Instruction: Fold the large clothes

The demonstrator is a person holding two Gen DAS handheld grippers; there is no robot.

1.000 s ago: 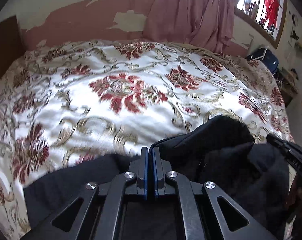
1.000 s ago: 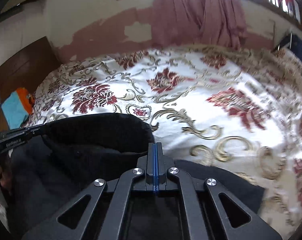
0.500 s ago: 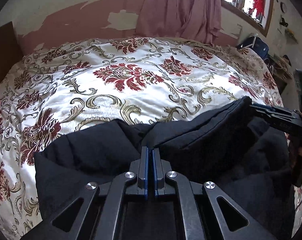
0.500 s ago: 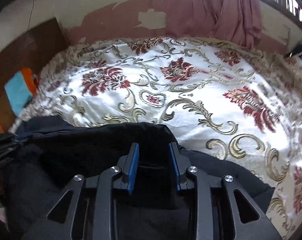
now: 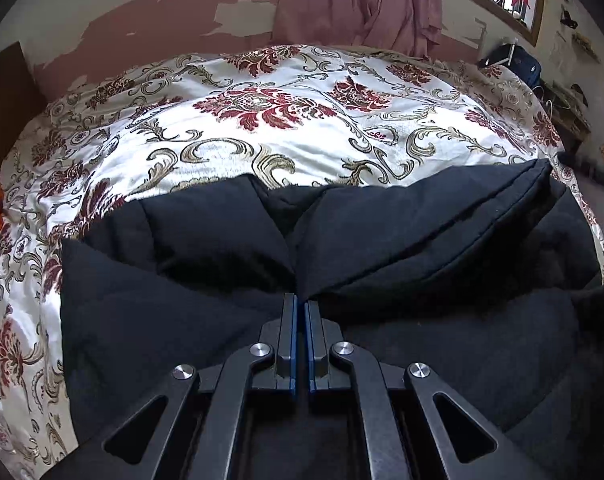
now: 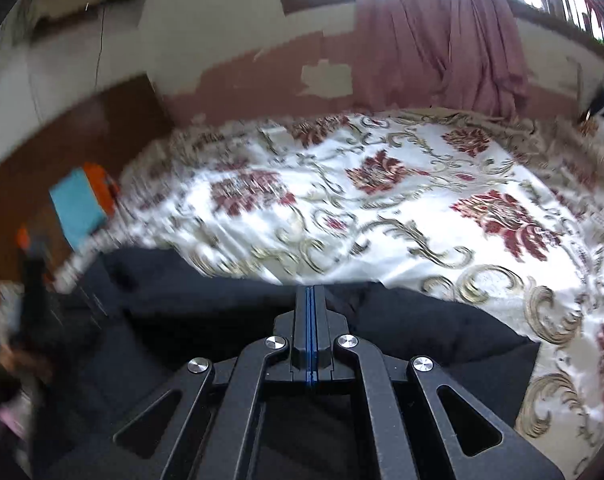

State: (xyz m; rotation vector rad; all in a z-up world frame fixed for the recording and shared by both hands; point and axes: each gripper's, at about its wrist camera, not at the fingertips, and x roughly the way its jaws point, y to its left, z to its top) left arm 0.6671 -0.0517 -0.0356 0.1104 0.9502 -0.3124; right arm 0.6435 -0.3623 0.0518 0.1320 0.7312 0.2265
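One black padded garment (image 5: 382, 240) lies on the near part of a floral bedspread (image 5: 286, 136), its long axis running across the left wrist view from nine o'clock to three o'clock, with a folded flap rising toward two o'clock. The left claw (image 5: 301, 312) has its blue pads drawn together with only a thin gap; whether fabric is pinched at the tips cannot be told, though the garment lies directly at twelve o'clock from them, touching. In the blurred right wrist view the same garment (image 6: 422, 328) spreads beneath and beside the right claw (image 6: 310, 300), whose jaws have just closed, pads meeting with nothing seen between them. One pink curtain (image 6: 442, 32) hangs at twelve o'clock.
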